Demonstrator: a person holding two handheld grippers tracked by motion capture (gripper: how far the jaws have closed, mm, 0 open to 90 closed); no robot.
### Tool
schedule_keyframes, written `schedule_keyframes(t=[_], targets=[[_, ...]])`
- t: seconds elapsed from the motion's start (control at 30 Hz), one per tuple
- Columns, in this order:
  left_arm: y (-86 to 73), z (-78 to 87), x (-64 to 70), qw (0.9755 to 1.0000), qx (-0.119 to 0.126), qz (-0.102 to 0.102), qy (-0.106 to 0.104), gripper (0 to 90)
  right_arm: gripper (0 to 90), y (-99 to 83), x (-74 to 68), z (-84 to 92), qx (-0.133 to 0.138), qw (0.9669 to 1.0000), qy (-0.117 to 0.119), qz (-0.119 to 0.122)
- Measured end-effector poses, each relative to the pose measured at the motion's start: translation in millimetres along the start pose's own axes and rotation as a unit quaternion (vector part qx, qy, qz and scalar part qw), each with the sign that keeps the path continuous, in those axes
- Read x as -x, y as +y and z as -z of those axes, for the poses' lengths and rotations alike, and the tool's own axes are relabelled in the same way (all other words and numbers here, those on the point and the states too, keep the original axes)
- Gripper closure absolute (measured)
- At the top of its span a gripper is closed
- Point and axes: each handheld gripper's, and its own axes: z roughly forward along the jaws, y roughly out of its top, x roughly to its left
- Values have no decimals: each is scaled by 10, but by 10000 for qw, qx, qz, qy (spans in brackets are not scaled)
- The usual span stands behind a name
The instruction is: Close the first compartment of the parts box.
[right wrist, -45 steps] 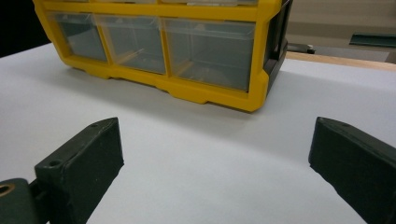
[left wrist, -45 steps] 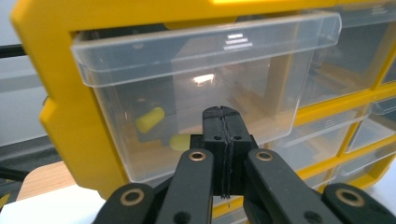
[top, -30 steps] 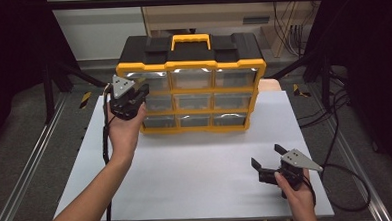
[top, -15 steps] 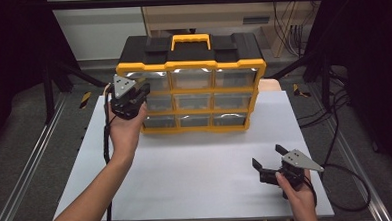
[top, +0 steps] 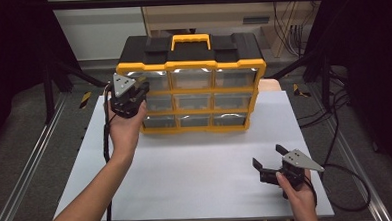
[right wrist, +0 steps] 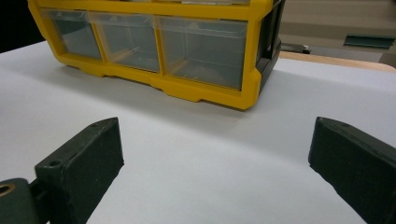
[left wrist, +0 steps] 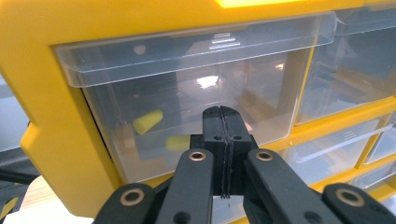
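I see no change between the earlier high views and this moment: both hands hold position. My left gripper (left wrist: 223, 154) has its fingers pressed together on nothing, parked at the front of the clear drawer (left wrist: 187, 107) in the left column of the yellow organizer (top: 190, 85) at the back of the table (top: 186, 166). Yellow items (left wrist: 147, 121) lie inside. My right gripper (top: 271, 164) rests near the table's front edge with its fingers apart, empty. I judge the drawer shut; no pull has started.
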Motion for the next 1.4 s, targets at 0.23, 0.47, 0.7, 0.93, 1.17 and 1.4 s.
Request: schedule_keyframes(t=[0.23, 0.47, 0.7, 0.93, 1.17, 1.4], targets=[[1, -16, -14, 10000, -2, 5, 44, 898, 36, 0, -2, 1, -6, 10000, -18, 6], [6, -34, -24, 10000, -14, -7, 76, 898, 36, -1, -5, 1, -8, 10000, -28, 4], [7, -52, -19, 9999, 8, -24, 106, 897, 36, 0, -4, 1, -7, 10000, -18, 3], [8, -69, 12, 9998, 7, -131, 150, 897, 36, 0, -30, -21, -8, 10000, 7, -25], [14, -73, 30, 9998, 8, -134, 155, 897, 36, 12, -27, 0, 33, 10000, -17, -3], [17, -66, 22, 9997, -14, -192, 131, 898, 38, 17, -38, -1, 16, 10000, -90, -9]])
